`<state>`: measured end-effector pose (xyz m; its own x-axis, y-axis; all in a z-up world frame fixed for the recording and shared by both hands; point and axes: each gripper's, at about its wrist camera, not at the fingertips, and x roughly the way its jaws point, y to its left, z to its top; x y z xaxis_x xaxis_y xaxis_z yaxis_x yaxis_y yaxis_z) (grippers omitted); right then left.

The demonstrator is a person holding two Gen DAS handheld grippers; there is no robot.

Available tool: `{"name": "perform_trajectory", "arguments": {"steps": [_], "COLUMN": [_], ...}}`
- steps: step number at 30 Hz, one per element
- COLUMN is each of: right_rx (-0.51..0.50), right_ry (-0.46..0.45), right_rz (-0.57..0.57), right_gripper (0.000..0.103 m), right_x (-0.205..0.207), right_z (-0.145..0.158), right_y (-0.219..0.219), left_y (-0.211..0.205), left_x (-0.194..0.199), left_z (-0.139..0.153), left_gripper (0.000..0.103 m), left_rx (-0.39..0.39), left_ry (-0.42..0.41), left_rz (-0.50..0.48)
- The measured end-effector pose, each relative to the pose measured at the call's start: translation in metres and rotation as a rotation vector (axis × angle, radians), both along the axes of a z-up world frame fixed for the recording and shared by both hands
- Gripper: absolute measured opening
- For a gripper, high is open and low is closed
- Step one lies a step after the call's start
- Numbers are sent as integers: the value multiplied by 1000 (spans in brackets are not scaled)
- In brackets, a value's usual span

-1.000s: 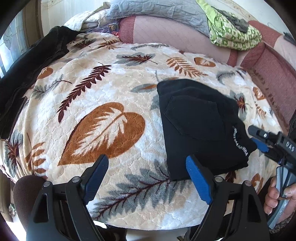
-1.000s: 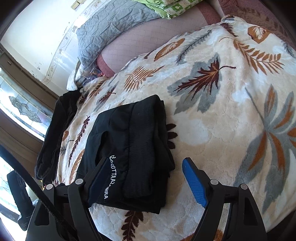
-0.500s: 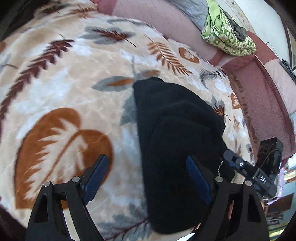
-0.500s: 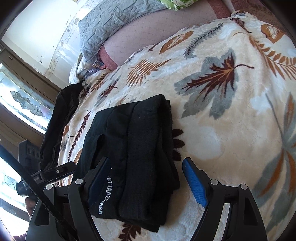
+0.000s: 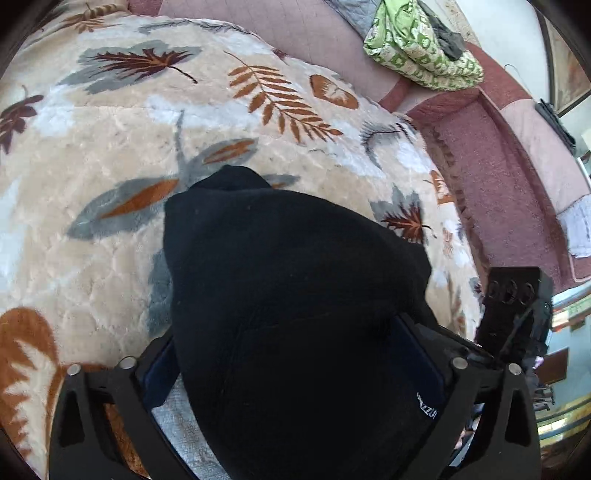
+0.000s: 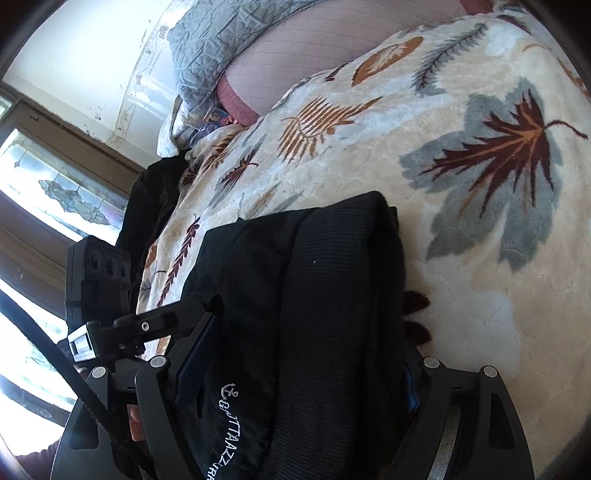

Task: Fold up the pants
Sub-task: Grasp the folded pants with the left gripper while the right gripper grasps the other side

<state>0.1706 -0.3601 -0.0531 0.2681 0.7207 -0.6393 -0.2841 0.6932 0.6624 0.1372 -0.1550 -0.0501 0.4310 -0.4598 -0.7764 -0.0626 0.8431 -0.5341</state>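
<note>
The black pants point(image 5: 288, 288) lie folded into a thick bundle on a leaf-patterned blanket point(image 5: 122, 155). In the left wrist view the bundle fills the space between the wide-apart blue-padded fingers of my left gripper point(image 5: 295, 365), which straddles its near end. In the right wrist view the pants point(image 6: 314, 302), with white lettering on the waistband, lie between the fingers of my right gripper point(image 6: 299, 373), which straddles them too. Both grippers are open around the bundle. The left gripper shows at the left of the right wrist view.
A pink headboard cushion point(image 5: 295, 33) runs along the far edge of the bed, with a green patterned cloth point(image 5: 421, 55) on it. A grey quilted pillow point(image 6: 221, 40) and a dark garment point(image 6: 151, 206) lie near the window side.
Both grippers have moved forward over the pants. The bundle now sits between each pair of fingers, where before it lay ahead of them.
</note>
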Motion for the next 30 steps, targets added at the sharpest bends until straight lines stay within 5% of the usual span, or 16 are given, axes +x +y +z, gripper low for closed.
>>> {"name": "perform_trajectory", "arguments": {"steps": [1,3,6,14,30], "right_rx": [-10,-3,33,18,-7], "right_ry": [-10,-1,14,-50,-143], "right_rz": [6,3,15,58,96], "right_gripper": [80,65,46,39,37], "right_x": [-2,-3,-5,-20,-23], "right_z": [1,2,7,38,93], "right_y": [2,1,-2,10,49], "left_y": [0,0,1,-12,21], "left_x": [-2,-8,-17,-46,-56], "left_z": [2,5,14,46,88], "left_gripper": [83,52,34,33,33], "left_rx": [20,13,-11,119,113], "left_ry": [4,-2,-16,-82,-170], "left_rz": [18,12,16,52,124]}}
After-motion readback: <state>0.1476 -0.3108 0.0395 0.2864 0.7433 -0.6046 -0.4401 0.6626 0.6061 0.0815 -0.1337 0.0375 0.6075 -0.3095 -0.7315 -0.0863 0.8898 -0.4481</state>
